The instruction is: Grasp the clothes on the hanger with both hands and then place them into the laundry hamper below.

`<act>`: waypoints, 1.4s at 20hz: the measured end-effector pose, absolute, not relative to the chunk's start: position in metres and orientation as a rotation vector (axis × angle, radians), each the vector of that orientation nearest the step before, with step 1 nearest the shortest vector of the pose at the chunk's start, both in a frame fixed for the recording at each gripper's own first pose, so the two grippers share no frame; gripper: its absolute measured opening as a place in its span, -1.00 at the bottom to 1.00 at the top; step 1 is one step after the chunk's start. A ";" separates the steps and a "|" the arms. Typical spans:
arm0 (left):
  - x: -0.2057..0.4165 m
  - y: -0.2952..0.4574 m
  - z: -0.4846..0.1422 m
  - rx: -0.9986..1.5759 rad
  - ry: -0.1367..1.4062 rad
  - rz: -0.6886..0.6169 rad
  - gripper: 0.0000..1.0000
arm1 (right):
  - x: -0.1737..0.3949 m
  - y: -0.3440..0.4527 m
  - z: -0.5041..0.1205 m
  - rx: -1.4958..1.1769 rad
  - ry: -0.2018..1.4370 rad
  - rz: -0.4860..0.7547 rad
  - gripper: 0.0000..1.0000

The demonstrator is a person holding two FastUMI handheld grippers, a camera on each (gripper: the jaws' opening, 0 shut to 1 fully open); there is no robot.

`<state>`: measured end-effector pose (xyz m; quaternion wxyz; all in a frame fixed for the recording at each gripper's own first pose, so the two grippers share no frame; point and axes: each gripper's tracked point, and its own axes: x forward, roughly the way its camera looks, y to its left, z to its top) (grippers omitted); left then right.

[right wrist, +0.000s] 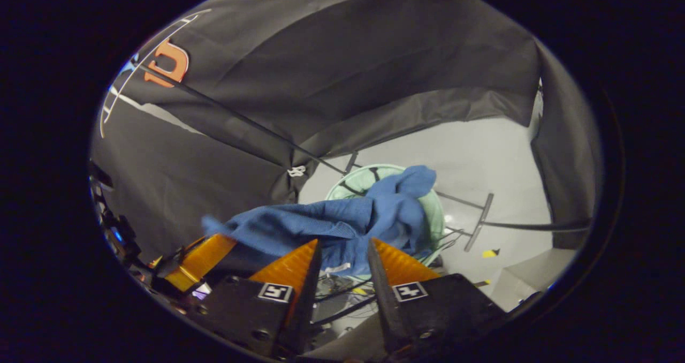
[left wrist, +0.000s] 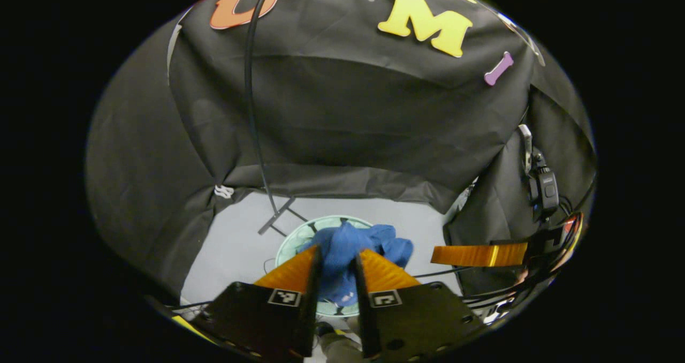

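- The left gripper [left wrist: 337, 266] is clamping a bunched fold of the blue garment [left wrist: 350, 250]; both fingers are pressing into the cloth, which is bulging out above and below the pinch.
- The right gripper [right wrist: 342, 256] is reaching into the same blue garment [right wrist: 342, 221], with cloth lying between its fingers; whether both are actually pressing on it I cannot tell, since the gap looks fairly wide.
- In the right gripper view the other gripper [right wrist: 200, 261] is sitting at the lower left under the garment's far end, so the cloth is stretching as a band between the two hands — a hold that is keeping it from dragging or slipping out to one side.
- The garment is hanging directly over the pale green laundry hamper [left wrist: 291, 242], whose mesh rim [right wrist: 353, 178] is showing behind and beneath the cloth on the grey floor [left wrist: 235, 245].
- The thin black stand [left wrist: 251, 111] of the clothes rack is rising beside the hamper, its foot resting on the floor just next to it; the garment is looking already free of it.
- Judging by this, the carrying is nearly over — what is remaining is lowering the bundle inside the rim and letting both grips go.
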<state>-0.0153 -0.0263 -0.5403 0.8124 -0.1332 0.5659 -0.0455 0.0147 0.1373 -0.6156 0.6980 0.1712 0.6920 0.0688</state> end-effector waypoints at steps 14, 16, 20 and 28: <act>0.000 -0.002 -0.449 -0.145 1.040 -0.115 0.94 | 0.044 0.120 -0.483 0.108 1.114 0.125 0.38; 0.002 0.002 -0.418 -0.123 0.966 -0.127 0.94 | 0.037 0.121 -0.456 0.103 1.042 0.100 0.39; 0.014 0.012 -0.345 -0.077 0.803 -0.125 0.94 | 0.034 0.106 -0.389 0.058 0.875 0.028 0.38; 0.009 0.022 -0.177 -0.010 0.431 -0.132 0.93 | -0.003 0.104 -0.209 0.031 0.519 0.027 0.39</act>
